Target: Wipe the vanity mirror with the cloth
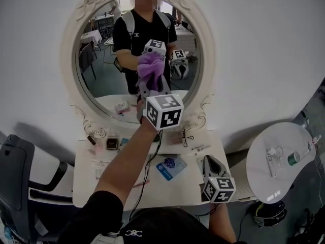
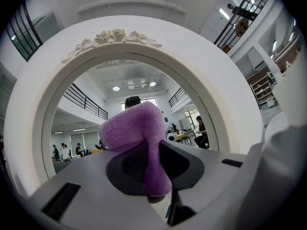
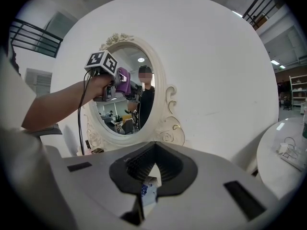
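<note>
- The left gripper (image 1: 151, 88) is raised in front of the mirror (image 1: 68, 60). Its jaws are clamped on a fold of the purple cloth (image 1: 151, 67), which bunches out past the tips.
- The cloth sits at the upper middle of the glass. It looks to be against the glass or just off it; I cannot tell which.
- The right gripper (image 1: 209, 162) hangs low over the front right corner of the tabletop (image 1: 86, 182), jaws together with nothing between them.
- Only a narrow pinch holds the cloth, so a hard drag across the glass could probably pull it free.
- If the bunch shifts aside, the hard jaw tips could meet the glass and scratch it.
- Pushing too hard could rock the mirror backward.
- A cable (image 1: 146, 174) hangs from the left gripper over the tabletop. On wide strokes it could snag the blue card (image 1: 171, 168) or the small items (image 1: 106, 142) along the back edge.
</note>
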Available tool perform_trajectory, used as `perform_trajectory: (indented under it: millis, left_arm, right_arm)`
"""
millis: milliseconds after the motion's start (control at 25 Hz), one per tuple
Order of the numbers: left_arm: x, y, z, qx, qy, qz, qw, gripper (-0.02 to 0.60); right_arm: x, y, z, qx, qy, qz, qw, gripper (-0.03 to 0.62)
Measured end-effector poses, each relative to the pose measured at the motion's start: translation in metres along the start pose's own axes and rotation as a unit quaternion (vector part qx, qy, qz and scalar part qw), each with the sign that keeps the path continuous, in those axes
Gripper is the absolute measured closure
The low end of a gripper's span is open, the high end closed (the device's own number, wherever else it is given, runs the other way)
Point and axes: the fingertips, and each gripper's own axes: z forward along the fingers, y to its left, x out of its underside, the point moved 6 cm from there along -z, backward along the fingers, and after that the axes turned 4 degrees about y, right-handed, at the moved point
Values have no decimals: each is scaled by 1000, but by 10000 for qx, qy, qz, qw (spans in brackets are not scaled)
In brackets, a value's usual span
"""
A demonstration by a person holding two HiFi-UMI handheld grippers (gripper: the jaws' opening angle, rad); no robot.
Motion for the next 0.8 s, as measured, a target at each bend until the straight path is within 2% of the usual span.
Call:
perform_trajectory:
  millis: [240, 600, 800]
  left_arm:
    - [-4, -21, 3, 134, -46, 16, 9999, 508]
    - [-9, -61, 10, 434, -123, 250, 9987, 508]
    - [-11, -83, 13, 951, -18, 473, 9943, 508]
  right_arm:
    - [2, -7, -9, 156, 4, 20, 9999, 583]
    - [6, -13, -23, 299, -5, 12, 9996, 583]
    - [5, -16, -28, 330, -20, 18, 9995, 583]
